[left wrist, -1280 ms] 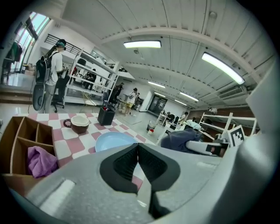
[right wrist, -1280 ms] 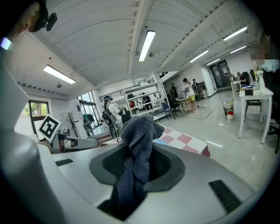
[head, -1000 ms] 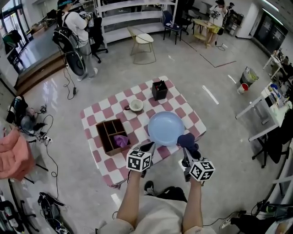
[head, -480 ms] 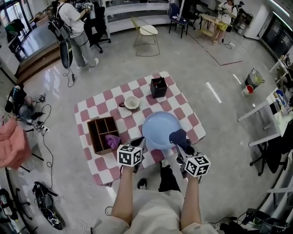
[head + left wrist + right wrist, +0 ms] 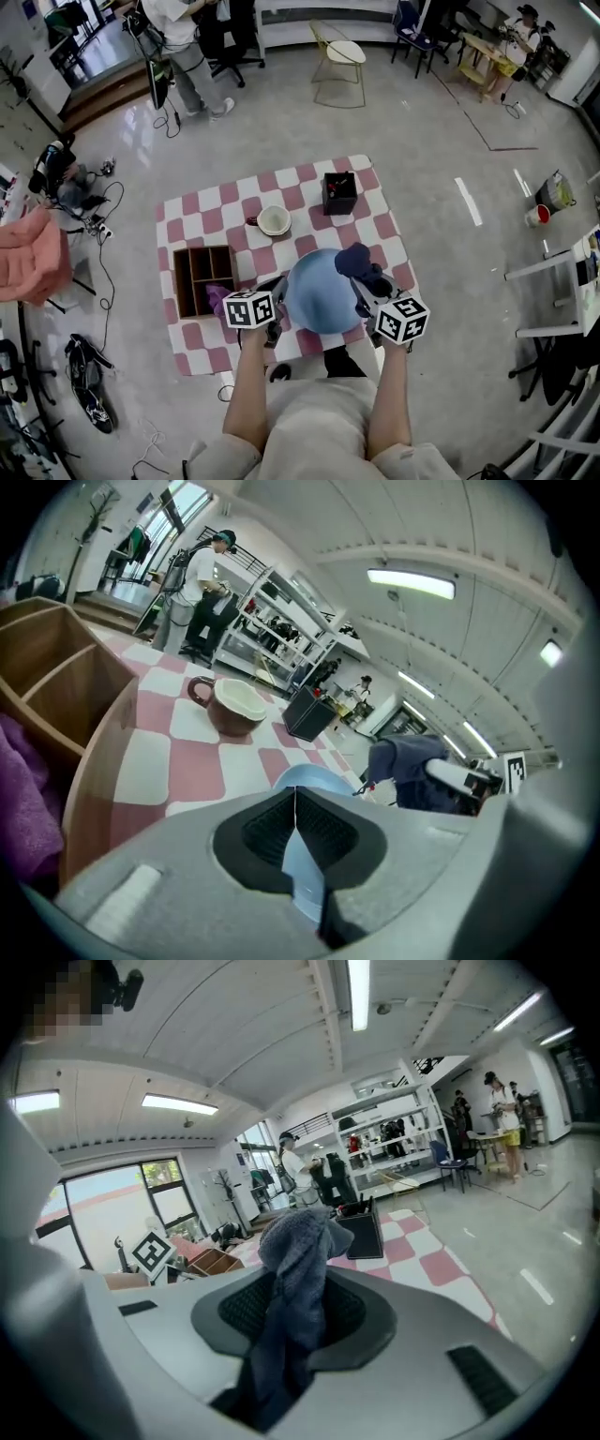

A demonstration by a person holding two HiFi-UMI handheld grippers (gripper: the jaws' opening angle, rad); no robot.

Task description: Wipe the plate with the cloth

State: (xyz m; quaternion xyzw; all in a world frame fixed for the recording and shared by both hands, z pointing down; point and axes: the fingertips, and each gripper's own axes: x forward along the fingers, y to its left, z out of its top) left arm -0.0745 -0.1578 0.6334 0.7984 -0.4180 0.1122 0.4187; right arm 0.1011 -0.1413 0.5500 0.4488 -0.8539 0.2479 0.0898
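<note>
A light blue plate (image 5: 319, 298) is held over the near edge of the checkered table (image 5: 206, 211), with my left gripper (image 5: 277, 317) shut on its left rim. In the left gripper view the plate's (image 5: 302, 782) thin edge runs between the closed jaws of that gripper (image 5: 295, 808). My right gripper (image 5: 368, 289) is shut on a dark blue-grey cloth (image 5: 353, 260), which sits bunched at the plate's far right rim. In the right gripper view the cloth (image 5: 293, 1260) stands up out of the right gripper (image 5: 295, 1312).
On the table stand a brown cup (image 5: 274, 221), a black box (image 5: 339, 192) at the far side, and a wooden divided box (image 5: 201, 277) with a purple cloth (image 5: 218, 298) in it. A person (image 5: 183, 42) and chairs stand farther off on the floor.
The plate has come off the table's middle toward me, gripped by the left gripper. The right gripper has carried the cloth up to the plate's right rim.
</note>
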